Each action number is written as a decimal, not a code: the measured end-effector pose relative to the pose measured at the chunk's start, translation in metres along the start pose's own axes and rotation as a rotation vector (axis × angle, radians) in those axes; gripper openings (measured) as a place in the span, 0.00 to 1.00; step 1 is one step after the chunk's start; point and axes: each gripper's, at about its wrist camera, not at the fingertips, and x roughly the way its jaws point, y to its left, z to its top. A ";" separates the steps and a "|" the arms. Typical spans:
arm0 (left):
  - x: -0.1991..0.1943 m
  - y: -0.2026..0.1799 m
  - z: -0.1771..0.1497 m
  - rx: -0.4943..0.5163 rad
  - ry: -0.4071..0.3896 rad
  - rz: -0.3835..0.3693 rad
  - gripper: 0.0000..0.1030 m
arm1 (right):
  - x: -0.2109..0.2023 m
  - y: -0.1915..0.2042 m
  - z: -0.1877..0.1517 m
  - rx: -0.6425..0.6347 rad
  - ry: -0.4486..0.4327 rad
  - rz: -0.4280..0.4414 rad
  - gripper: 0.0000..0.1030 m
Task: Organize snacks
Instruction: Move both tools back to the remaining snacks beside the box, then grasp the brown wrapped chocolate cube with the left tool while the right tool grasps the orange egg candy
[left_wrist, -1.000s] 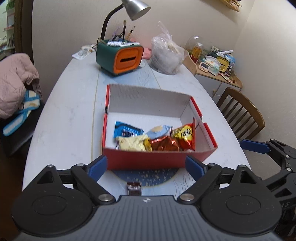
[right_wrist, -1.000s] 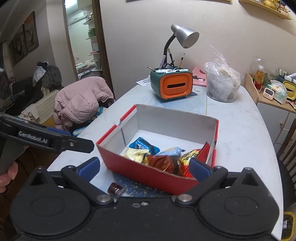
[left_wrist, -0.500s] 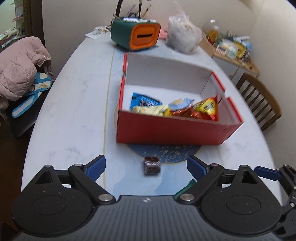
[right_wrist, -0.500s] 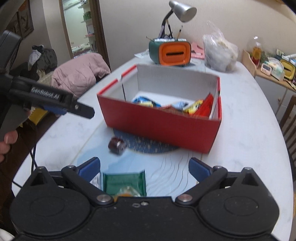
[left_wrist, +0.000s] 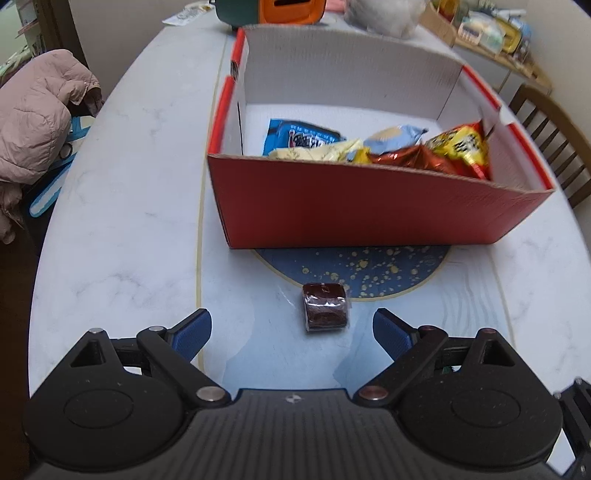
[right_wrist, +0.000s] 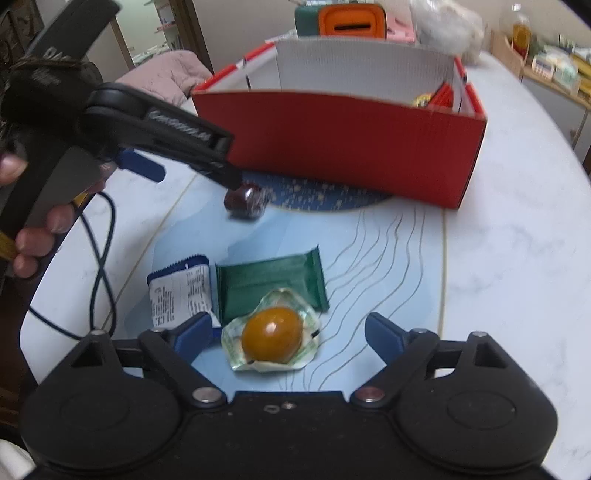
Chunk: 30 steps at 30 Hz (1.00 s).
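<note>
The left gripper (left_wrist: 291, 328) is standing with its two blue-padded fingers spread wide and nothing between the pads; it is holding nothing. Just ahead of its tips, a small dark brown sweet in a clear wrapper (left_wrist: 325, 308) is lying on the pale marble-patterned oval table (left_wrist: 122, 221), at the edge of a round dark blue mat with gold speckles (left_wrist: 369, 269). In the right wrist view the same gripper is reaching in from the left, held by a person's hand (right_wrist: 33, 229), its tip just above that sweet.

The right gripper (right_wrist: 290, 332) is also standing apart, though its jaws have just been closing a little. Between its blue pads, not yet pressed, a clear plastic packet with an amber, egg-shaped sweet inside (right_wrist: 271, 336) is lying flat on the table. The left pad is resting over the edge of a blue-and-white printed wrapper (right_wrist: 181, 291).

Touching that packet, one dark green foil bar wrapper (right_wrist: 269, 284) is lying beside the blue-and-white one. So four loose snacks are sitting outside the box.

One red cardboard box with white inner walls (left_wrist: 362, 206) is standing on the blue mat. Inside it about five packets are bunched against the near wall: one blue (left_wrist: 299, 138), one pale yellow (left_wrist: 317, 153), one light blue (left_wrist: 395, 136), one shiny red-orange (left_wrist: 402, 160) and one yellow-and-red (left_wrist: 461, 147).
</note>
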 end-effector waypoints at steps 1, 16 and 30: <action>0.004 -0.001 0.001 0.003 0.009 0.004 0.92 | 0.002 -0.001 -0.001 0.009 0.011 0.006 0.85; 0.030 -0.012 0.010 0.022 0.039 0.031 0.83 | 0.020 0.001 0.004 0.026 0.066 0.046 0.64; 0.036 -0.006 0.012 -0.008 0.053 -0.016 0.30 | 0.022 0.001 0.005 0.034 0.087 0.045 0.50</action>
